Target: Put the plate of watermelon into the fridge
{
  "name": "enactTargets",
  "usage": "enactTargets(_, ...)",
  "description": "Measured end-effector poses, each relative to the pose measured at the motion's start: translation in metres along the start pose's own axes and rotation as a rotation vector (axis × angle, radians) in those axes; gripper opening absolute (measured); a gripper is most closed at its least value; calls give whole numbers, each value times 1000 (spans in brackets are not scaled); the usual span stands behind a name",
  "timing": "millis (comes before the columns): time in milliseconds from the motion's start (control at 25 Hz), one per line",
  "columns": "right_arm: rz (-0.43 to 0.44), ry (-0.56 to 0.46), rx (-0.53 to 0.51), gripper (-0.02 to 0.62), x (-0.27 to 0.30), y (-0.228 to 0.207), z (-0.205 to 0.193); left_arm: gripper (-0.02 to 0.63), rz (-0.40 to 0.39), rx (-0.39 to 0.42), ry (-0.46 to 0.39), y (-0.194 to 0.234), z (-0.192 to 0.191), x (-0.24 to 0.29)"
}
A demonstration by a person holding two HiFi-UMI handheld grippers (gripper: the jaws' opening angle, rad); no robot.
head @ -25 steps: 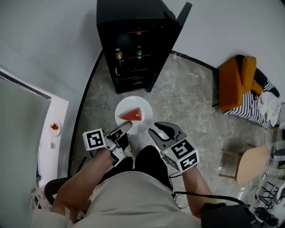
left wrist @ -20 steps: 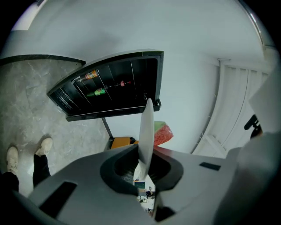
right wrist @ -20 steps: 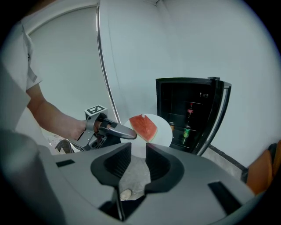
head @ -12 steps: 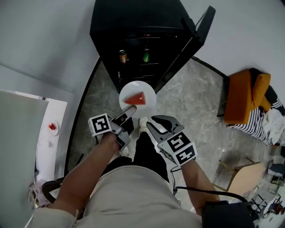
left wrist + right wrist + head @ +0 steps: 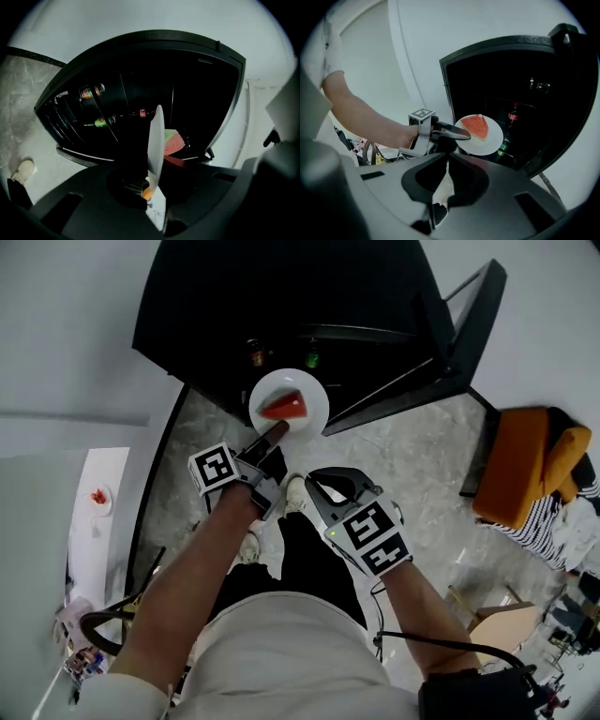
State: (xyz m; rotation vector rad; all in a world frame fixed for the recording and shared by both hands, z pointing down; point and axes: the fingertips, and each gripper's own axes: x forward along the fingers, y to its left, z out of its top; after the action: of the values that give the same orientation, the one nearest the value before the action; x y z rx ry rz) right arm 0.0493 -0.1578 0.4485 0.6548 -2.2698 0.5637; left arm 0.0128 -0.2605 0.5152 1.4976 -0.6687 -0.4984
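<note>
A white plate (image 5: pixel 305 395) carries a red watermelon wedge (image 5: pixel 284 408). My left gripper (image 5: pixel 277 431) is shut on the plate's near rim and holds it level in front of the open black fridge (image 5: pixel 234 306). In the left gripper view the plate (image 5: pixel 156 136) shows edge-on between the jaws, with the wedge (image 5: pixel 173 143) on its right. From the right gripper view I see the plate (image 5: pixel 487 143) and wedge (image 5: pixel 476 126) before the dark shelves. My right gripper (image 5: pixel 322 489) hangs lower, right of the left one. Its jaws are closing, with nothing between them.
The fridge door (image 5: pixel 455 338) stands open to the right. A can (image 5: pixel 255 352) and a green bottle (image 5: pixel 312 359) sit on the shelves. An orange seat with striped cloth (image 5: pixel 530 470) is at the right. A white counter (image 5: pixel 94 521) runs along the left. The floor is grey stone.
The plate has moved forward with the left gripper, from over the floor up to the fridge opening. The right gripper's jaws have gone from wide open to nearly together.
</note>
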Motion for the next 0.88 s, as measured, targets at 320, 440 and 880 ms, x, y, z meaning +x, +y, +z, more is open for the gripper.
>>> enactTargets(320, 69, 58, -34, 26, 19, -19, 2, 31, 5, -37, -105, 38, 44, 40)
enactTargets(440, 78, 78, -40, 26, 21, -28, -2, 31, 27, -41, -123, 54, 55, 55)
enactTargets(880, 79, 110, 11, 26, 24, -53, -25, 31, 72, -44, -154, 79, 95, 107)
